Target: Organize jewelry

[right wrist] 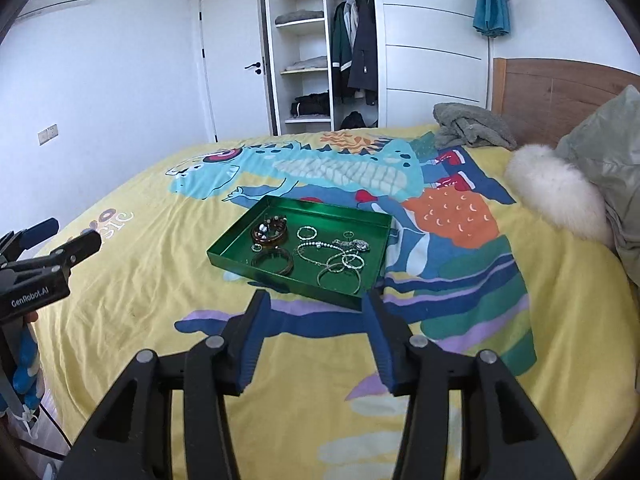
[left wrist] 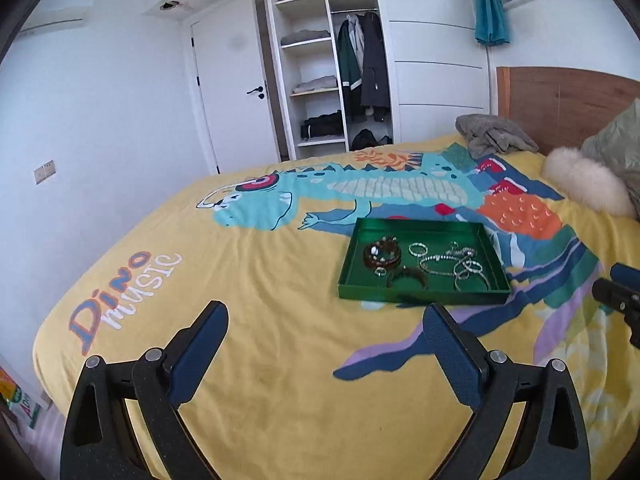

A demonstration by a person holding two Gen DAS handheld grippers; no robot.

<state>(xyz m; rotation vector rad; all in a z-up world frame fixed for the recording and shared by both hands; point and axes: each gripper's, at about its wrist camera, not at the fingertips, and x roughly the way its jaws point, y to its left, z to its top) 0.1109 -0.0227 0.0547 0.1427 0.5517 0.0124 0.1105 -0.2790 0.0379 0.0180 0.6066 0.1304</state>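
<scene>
A green tray (left wrist: 424,294) lies on the bed and holds several pieces of jewelry: a brown beaded bracelet (left wrist: 382,255), a dark bangle (left wrist: 408,276), and silver bangles and chains (left wrist: 460,266). It also shows in the right wrist view (right wrist: 280,280), with the brown bracelet (right wrist: 270,233), the dark bangle (right wrist: 273,262) and silver bangles (right wrist: 340,270). My left gripper (left wrist: 326,314) is open and empty, short of the tray's near left. My right gripper (right wrist: 314,300) is open and empty, just short of the tray's near edge.
The yellow dinosaur bedspread (left wrist: 240,272) covers the bed. A grey cloth (left wrist: 494,136), a white fluffy pillow (left wrist: 582,184) and a wooden headboard (left wrist: 568,104) are at the far right. An open wardrobe (left wrist: 324,60) stands behind the bed.
</scene>
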